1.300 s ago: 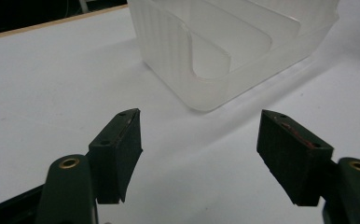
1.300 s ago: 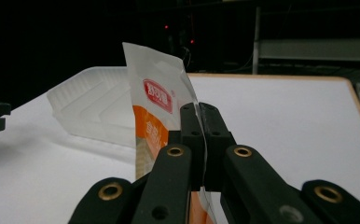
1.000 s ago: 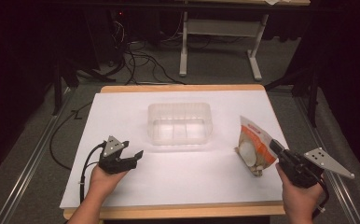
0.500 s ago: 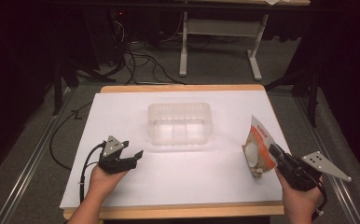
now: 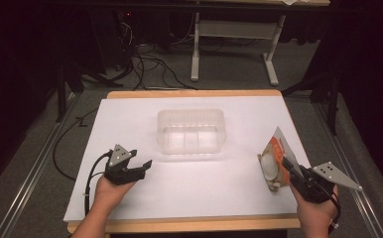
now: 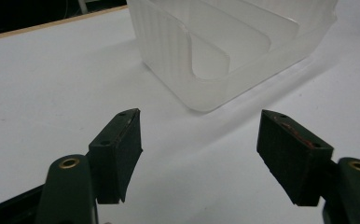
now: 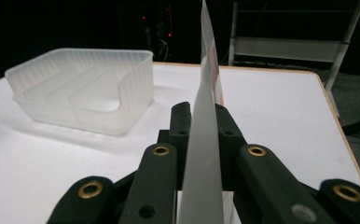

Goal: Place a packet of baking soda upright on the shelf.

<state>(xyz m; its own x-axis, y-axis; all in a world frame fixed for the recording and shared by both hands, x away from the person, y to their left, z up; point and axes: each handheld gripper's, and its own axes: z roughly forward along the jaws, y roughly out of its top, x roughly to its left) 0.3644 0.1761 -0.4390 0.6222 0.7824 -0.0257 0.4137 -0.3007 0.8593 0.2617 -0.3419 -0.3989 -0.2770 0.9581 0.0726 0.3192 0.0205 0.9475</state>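
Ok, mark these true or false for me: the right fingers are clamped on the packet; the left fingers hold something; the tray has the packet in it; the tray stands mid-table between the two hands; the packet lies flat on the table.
1. The right gripper is clamped on the packet: true; its fingers have just eased slightly, yet the pads press on it.
2. The left gripper holds something: false; its fingers stand open and bare.
3. The tray has the packet in it: false; the packet is off to its right.
4. The tray stands mid-table between the hands: true.
5. The packet lies flat: false; it stands on edge, tilted.
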